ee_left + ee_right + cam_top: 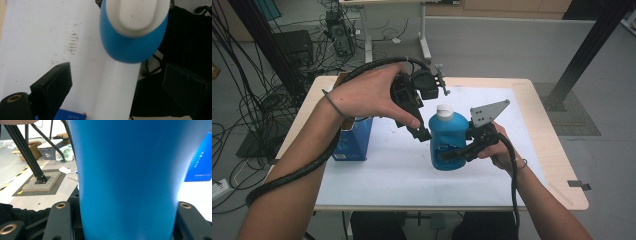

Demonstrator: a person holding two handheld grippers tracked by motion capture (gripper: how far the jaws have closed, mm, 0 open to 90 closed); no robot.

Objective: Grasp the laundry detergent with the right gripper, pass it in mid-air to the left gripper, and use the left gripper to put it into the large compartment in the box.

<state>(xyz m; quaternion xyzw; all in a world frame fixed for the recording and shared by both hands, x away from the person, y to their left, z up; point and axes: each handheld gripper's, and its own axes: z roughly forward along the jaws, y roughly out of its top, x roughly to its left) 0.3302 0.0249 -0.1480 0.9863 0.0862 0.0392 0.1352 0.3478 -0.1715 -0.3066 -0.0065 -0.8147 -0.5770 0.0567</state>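
Blue bottle (pixel 448 142) with white cap (pixel 444 110) stands upright on white mat (pixel 402 170), middle of table (pixel 552 135). Right gripper (pixel 451 155) clamps lower body, jaws pressed on both sides. Left gripper (pixel 424 134) hovers beside bottle's shoulder, jaws wide apart, holding nothing. Blue box (pixel 354 140) stands at mat's left edge, apart from bottle.

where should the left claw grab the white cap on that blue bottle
Take the white oval plastic cap across its narrow sides, coming straight down from above. The blue plastic bottle stands upright with the right claw clamped round its body, so the top is free, and the left claw hangs open above it.
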